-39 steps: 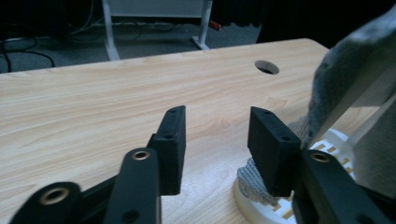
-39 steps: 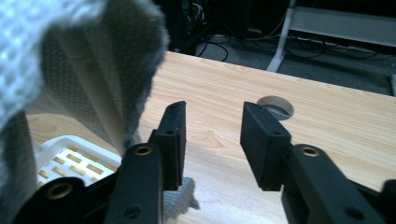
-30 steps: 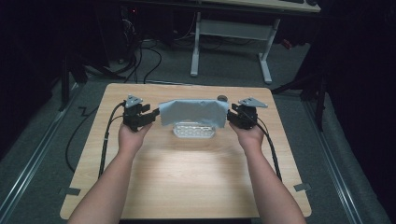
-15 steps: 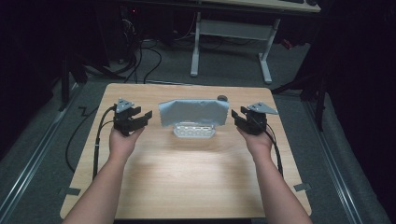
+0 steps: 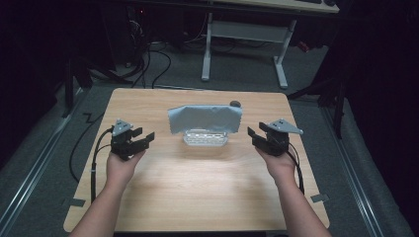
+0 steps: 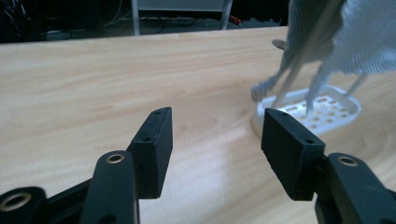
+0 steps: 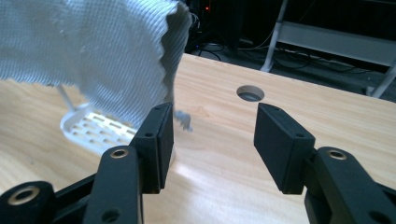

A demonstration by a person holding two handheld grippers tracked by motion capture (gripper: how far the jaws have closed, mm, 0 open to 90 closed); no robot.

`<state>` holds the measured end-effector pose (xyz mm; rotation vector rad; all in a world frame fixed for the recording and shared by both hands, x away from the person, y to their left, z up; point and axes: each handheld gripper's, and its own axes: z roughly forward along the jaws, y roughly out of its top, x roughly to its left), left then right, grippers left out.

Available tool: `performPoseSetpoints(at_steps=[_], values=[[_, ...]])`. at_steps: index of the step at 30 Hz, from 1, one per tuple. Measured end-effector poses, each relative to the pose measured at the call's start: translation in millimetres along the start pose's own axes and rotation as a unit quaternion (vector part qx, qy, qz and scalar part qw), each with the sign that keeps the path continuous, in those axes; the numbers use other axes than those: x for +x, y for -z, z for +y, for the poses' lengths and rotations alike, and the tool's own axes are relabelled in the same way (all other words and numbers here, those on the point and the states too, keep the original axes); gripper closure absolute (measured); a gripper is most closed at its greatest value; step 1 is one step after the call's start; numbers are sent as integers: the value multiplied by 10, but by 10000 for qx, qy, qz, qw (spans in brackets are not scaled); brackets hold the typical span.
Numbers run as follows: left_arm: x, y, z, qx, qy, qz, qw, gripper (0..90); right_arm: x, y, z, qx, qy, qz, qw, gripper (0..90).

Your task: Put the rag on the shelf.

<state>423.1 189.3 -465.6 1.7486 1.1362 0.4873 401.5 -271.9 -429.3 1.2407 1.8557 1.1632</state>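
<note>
A pale blue cloth (image 5: 205,118) hangs draped over a small rack above a white perforated tray (image 5: 205,138) at the middle of the wooden table (image 5: 197,187). My left gripper (image 5: 142,138) is off to the tray's left, open with nothing between its jaws, which have just been opening. To the tray's right my right gripper (image 5: 253,137) is open and empty too, its jaws also just opening. The cloth (image 6: 345,42) and the tray (image 6: 308,109) lie ahead right in the left gripper view. In the right gripper view the cloth (image 7: 93,51) hangs at upper left over the tray (image 7: 95,130).
A round cable hole (image 7: 250,93) sits in the tabletop behind the cloth, with a dark knob (image 5: 235,103) there in the high view. A white desk frame (image 5: 244,44) and cables stand on the floor beyond the table. Bare wood spreads in front of the tray.
Both grippers have let go of the cloth's ends and moved outward and nearer the person, left going left, right going right. The cloth stays draped over the rack.
</note>
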Motion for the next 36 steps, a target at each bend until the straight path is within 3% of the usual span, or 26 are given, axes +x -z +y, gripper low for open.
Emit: performPoseSetpoints(at_steps=[8,15,18,20,21,22,23,25,30,36], values=[[-102,269,-387,142,-34,-277,9995,421,114,282,-276,71,96,-40,9999,420],[-390,436,-746,480,-262,-501,9972,413,318,495,-723,208,103,165,9996,338],[-584,468,-930,719,-419,-628,9946,395,427,547,-938,431,151,194,9988,305],[-690,508,-1022,888,-328,-822,9921,394,569,618,-1180,635,104,222,9977,266],[-777,544,-1035,905,-440,-961,9903,380,623,635,-1237,743,223,249,9967,260],[-777,544,-1035,905,-440,-961,9903,376,623,635,-1237,743,223,249,9967,260],[-805,553,-1046,886,-523,-957,9901,376,712,638,-1271,844,515,322,9946,226],[-834,506,-1080,979,-495,-1048,9884,374,727,630,-1266,855,549,300,9944,228],[-843,453,-1094,1089,-510,-1036,9873,367,710,630,-1245,729,478,336,9956,229],[-817,451,-1081,1085,-508,-1039,9874,338,639,634,-1276,769,372,343,9958,228]])
